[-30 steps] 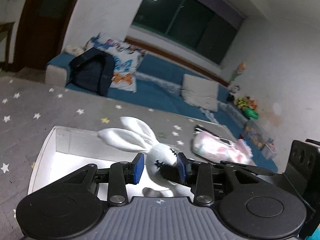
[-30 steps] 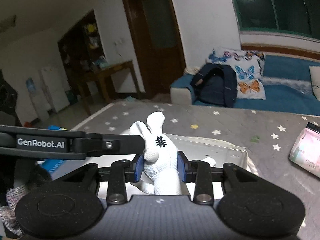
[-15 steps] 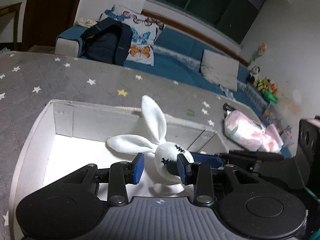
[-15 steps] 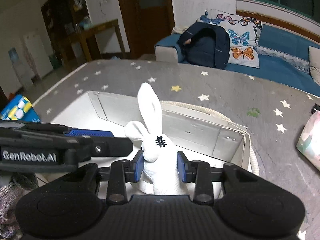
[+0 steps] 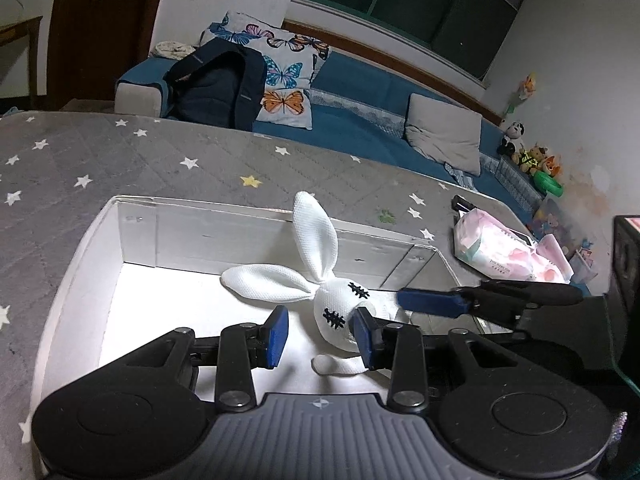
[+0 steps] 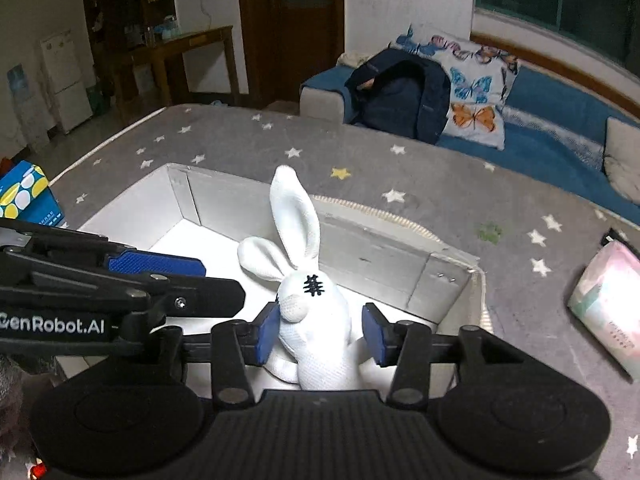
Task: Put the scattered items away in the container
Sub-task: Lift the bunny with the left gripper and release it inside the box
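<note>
We judged the step in hand to be the release of the white rabbit toy [image 6: 316, 320] into the white box [image 5: 132, 232], which sat on the grey star-patterned surface [image 5: 120, 160]. The toy lay inside the box, near its right end, body on the floor of the box.

The right gripper [image 6: 320, 334] stood with its jaws apart; the left pad appeared to touch the toy's side, while a clear gap showed at the right pad. The left gripper [image 5: 320, 336] was also spread, with the toy's head against its right pad and a wide gap on the other side. Neither gripper clamped anything.

The toy's long axis ran from the near body to the far ears. 1 ear pointed up and away toward the far wall of the box; the other lay flat, pointing left. The stitched face looked upward.

We judged the next move to call for lifting both grippers clear without snagging the toy, then reaching for the pink tissue pack [image 6: 608, 300] lying outside the box, on the right.
</note>
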### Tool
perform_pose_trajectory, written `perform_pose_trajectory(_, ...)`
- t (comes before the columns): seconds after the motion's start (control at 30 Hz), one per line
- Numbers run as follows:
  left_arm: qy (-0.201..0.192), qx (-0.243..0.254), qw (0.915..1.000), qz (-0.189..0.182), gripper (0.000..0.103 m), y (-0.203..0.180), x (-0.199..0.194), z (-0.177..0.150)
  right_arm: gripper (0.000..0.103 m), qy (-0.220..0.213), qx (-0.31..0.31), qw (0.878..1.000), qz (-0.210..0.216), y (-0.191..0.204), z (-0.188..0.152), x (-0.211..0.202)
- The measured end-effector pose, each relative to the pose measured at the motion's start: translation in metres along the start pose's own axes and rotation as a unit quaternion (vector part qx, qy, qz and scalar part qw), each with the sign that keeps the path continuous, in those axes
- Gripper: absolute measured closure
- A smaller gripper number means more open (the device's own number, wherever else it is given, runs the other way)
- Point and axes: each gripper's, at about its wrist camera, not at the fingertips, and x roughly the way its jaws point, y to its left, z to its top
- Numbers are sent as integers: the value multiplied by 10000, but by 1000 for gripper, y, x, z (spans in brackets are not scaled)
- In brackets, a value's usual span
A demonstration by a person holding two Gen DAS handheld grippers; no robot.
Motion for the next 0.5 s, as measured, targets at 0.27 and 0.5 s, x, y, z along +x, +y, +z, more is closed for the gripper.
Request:
perform_pose_trajectory(0.27,-271,154,9995,-12,65,-11,-39,-12,53,-522,14,9986,78,14,-14,-51)
perform_pose_trajectory(0.5,-379,332,9987,19,64,-21,-77,-38,46,-868,-26,9958,277,35,-40,-98)
